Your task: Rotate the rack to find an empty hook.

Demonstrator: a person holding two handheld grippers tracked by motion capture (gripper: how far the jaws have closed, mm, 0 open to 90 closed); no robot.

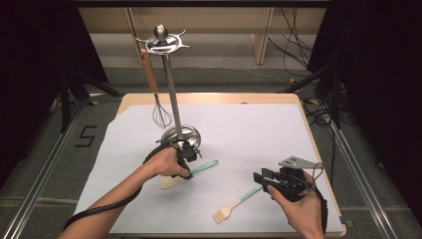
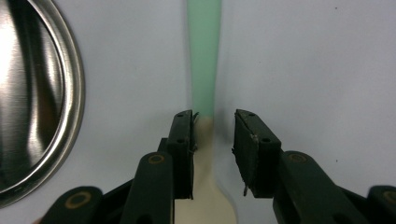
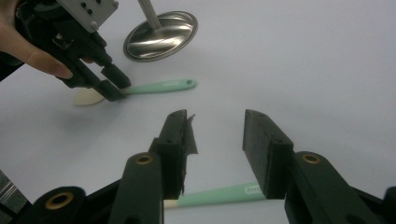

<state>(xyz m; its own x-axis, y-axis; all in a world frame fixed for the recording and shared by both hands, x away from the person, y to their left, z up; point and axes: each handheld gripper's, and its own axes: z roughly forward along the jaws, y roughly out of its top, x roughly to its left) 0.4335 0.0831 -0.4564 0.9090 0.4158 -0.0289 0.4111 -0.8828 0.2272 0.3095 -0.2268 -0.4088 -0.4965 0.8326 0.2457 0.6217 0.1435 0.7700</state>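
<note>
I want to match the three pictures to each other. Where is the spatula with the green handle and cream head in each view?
High view: the spatula lies left of centre, beside the stand's base, under the left gripper.
Left gripper view: it runs up the middle, neck between the open jaws.
Right gripper view: upper left, with the left gripper at its neck.
Shared landmark: the round steel stand base.
</note>
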